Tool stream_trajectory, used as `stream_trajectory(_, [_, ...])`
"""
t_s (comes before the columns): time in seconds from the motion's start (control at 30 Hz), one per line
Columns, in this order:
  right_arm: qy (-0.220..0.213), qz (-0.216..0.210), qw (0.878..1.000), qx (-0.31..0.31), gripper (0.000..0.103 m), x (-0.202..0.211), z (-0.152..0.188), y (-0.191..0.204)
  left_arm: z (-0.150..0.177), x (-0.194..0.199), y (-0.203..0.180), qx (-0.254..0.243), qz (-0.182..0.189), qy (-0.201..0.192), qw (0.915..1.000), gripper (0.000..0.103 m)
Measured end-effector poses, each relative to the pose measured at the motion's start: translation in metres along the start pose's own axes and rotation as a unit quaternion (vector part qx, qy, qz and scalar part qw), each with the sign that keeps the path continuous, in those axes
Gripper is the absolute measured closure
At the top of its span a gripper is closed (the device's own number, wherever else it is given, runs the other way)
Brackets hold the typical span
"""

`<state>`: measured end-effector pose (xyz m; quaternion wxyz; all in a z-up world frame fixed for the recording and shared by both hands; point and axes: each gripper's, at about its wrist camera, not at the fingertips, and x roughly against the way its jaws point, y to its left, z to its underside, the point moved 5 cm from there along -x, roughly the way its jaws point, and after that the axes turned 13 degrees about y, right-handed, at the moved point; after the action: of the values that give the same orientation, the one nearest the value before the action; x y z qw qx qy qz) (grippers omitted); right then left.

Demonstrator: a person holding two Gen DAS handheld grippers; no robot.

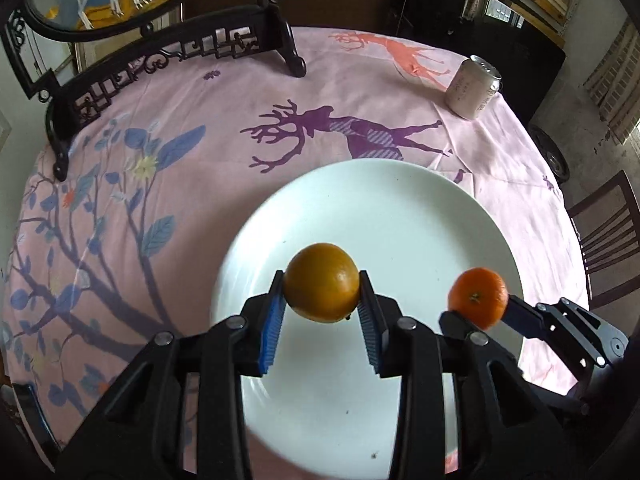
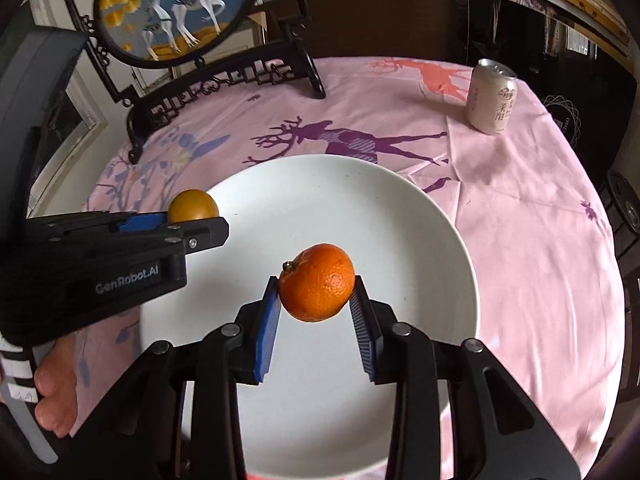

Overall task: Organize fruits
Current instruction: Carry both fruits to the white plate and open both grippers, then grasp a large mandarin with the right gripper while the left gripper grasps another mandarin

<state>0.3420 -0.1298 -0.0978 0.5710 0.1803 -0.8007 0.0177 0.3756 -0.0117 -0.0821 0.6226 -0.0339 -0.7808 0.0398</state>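
A large white plate [image 1: 400, 216] lies on the pink tablecloth; it also shows in the right wrist view [image 2: 320, 200]. My left gripper [image 1: 322, 284] is shut on a dull yellow-orange fruit [image 1: 322, 282] and holds it above the plate. That fruit [image 2: 193, 205] and the left gripper [image 2: 196, 224] show at the left of the right wrist view. My right gripper [image 2: 316, 284] is shut on a bright orange mandarin [image 2: 317, 282], above the plate. The mandarin [image 1: 478, 297] and right gripper [image 1: 478, 308] show at the plate's right edge in the left wrist view.
A pale drink can [image 1: 474, 86] stands at the far right of the table, also in the right wrist view [image 2: 493, 96]. A dark carved stand with a round painted screen [image 2: 176, 12] stands at the far left. A wooden chair [image 1: 608, 236] is beside the table's right edge.
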Motion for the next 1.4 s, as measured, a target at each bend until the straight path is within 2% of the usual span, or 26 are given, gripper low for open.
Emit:
stream_trajectory(0.13, [0.019, 0.021, 1.000, -0.008, 0.067, -0.026, -0.022, -0.012, -0.020, -0.022, -0.005, -0.005, 0.001, 0.018, 0.9998, 0.067])
stream_trajectory(0.17, [0.021, 0.022, 0.999, -0.012, 0.067, -0.029, -0.026, -0.014, -0.024, -0.025, -0.006, -0.006, 0.002, 0.022, 0.9997, 0.063])
stream_trajectory(0.2, [0.023, 0.026, 0.999, -0.014, 0.061, -0.031, -0.026, -0.017, -0.027, -0.026, -0.007, -0.006, 0.002, 0.022, 0.9997, 0.046])
stream_trajectory(0.27, [0.012, 0.045, 0.999, -0.017, 0.041, -0.025, -0.027, -0.019, -0.029, -0.015, -0.004, -0.003, 0.002, 0.003, 1.0000, 0.022])
stream_trajectory(0.3, [0.000, 0.060, 0.998, -0.015, 0.041, -0.017, -0.026, -0.020, -0.027, -0.005, -0.002, 0.000, 0.002, -0.015, 0.9999, 0.022])
stream_trajectory(0.37, [-0.008, 0.072, 0.997, -0.007, 0.041, 0.001, -0.016, -0.015, -0.015, 0.015, 0.002, -0.003, 0.007, -0.030, 0.9995, 0.017])
stream_trajectory(0.43, [-0.011, 0.071, 0.997, -0.008, 0.041, 0.023, 0.004, -0.008, 0.012, 0.041, 0.008, -0.001, -0.001, -0.056, 0.9984, 0.013])
stream_trajectory(0.5, [-0.017, 0.072, 0.997, -0.001, 0.035, 0.046, 0.031, 0.005, 0.044, 0.063, 0.013, 0.001, -0.014, -0.080, 0.9967, 0.007])
stream_trajectory(0.53, [-0.024, 0.076, 0.997, 0.004, 0.030, 0.058, 0.048, 0.013, 0.065, 0.073, 0.016, 0.003, -0.023, -0.094, 0.9953, 0.007])
stream_trajectory(0.6, [-0.045, 0.098, 0.994, 0.012, 0.006, 0.077, 0.083, 0.029, 0.108, 0.088, 0.019, 0.002, -0.032, -0.113, 0.9931, 0.003])
stream_trajectory(0.63, [-0.063, 0.112, 0.992, 0.017, 0.003, 0.086, 0.104, 0.037, 0.132, 0.093, 0.021, 0.001, -0.032, -0.121, 0.9922, 0.003])
stream_trajectory(0.7, [-0.092, 0.142, 0.985, 0.017, 0.002, 0.097, 0.143, 0.048, 0.178, 0.097, 0.024, 0.004, -0.029, -0.133, 0.9907, 0.003])
stream_trajectory(0.77, [-0.101, 0.158, 0.982, 0.002, 0.002, 0.099, 0.180, 0.053, 0.216, 0.093, 0.026, 0.004, -0.031, -0.132, 0.9907, 0.003])
stream_trajectory(0.9, [-0.083, 0.121, 0.988, -0.041, 0.002, 0.090, 0.232, 0.056, 0.270, 0.080, 0.033, 0.018, -0.036, -0.123, 0.9916, 0.003])
stream_trajectory(1.0, [-0.073, 0.121, 0.989, -0.053, 0.002, 0.087, 0.247, 0.056, 0.287, 0.076, 0.029, 0.009, -0.041, -0.119, 0.9921, 0.003])
stream_trajectory(1.13, [-0.088, 0.125, 0.986, -0.060, 0.002, 0.098, 0.254, 0.058, 0.299, 0.087, 0.026, 0.008, -0.047, -0.138, 0.9893, 0.003])
stream_trajectory(1.4, [-0.098, 0.133, 0.985, -0.055, 0.002, 0.105, 0.257, 0.061, 0.306, 0.087, 0.020, 0.001, -0.048, -0.135, 0.9897, 0.003])
